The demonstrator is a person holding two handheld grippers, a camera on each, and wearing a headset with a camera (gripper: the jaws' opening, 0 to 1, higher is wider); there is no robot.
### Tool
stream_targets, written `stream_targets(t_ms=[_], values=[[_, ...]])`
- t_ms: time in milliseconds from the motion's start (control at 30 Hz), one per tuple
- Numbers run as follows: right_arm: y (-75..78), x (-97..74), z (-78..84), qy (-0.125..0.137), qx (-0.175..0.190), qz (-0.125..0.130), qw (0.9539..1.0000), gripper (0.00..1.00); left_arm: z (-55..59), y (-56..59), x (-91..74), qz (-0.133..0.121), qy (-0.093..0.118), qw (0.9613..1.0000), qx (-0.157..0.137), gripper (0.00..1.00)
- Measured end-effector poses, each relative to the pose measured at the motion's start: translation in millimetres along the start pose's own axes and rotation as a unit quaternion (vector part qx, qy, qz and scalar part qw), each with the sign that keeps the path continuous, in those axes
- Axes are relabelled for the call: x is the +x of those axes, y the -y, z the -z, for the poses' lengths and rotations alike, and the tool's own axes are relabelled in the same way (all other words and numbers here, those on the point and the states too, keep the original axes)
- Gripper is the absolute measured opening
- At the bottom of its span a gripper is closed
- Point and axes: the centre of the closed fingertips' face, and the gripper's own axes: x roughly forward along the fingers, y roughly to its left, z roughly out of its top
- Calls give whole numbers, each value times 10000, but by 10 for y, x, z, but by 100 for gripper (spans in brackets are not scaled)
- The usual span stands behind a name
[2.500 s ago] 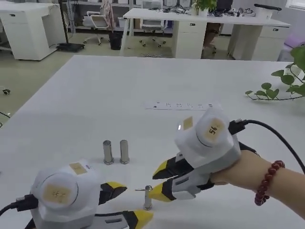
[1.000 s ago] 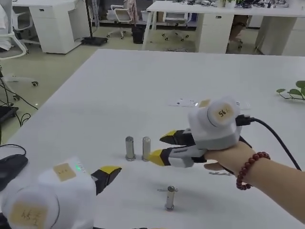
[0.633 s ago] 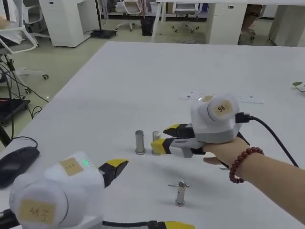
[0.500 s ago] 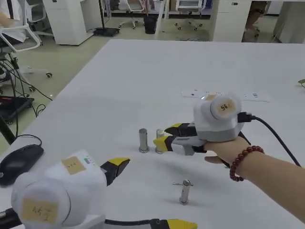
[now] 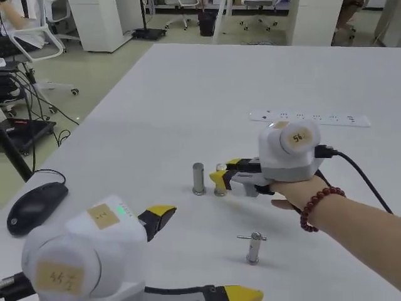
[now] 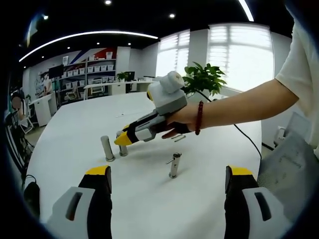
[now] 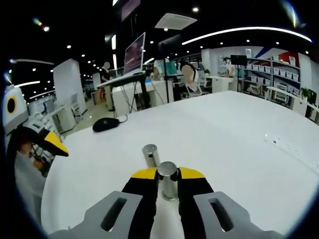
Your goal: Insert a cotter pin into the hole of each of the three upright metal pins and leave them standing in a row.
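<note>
- The cottered pin, a short shiny steel cylinder with a thin wire cotter pin crossing its top, is standing upright on the matte white table.
- Beyond the cottered pin, the right gripper is gripping a bare metal pin between its black, yellow-tipped fingers, which are nearly together.
- A second bare pin, smooth and flat-topped, is standing just beside the gripped one, on the side away from the cottered pin.
- The left gripper is hovering on the near side of the cottered pin, its fingers spread wide and holding nothing.
- A flat white power strip is lying well beyond the cottered pin.
- A rounded black computer mouse is lying far to the left of the cottered pin.
</note>
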Motion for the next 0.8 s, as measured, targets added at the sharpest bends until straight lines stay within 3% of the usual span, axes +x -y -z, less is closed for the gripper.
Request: stream_targets(t_ms=[500, 800], values=[[53, -46, 10, -119, -134, 168, 9997, 13, -3, -27, -30, -100, -3, 9999, -21, 92], [70, -213, -19, -169, -193, 309, 9992, 13, -55, -53, -76, -188, 53, 9998, 1, 92]])
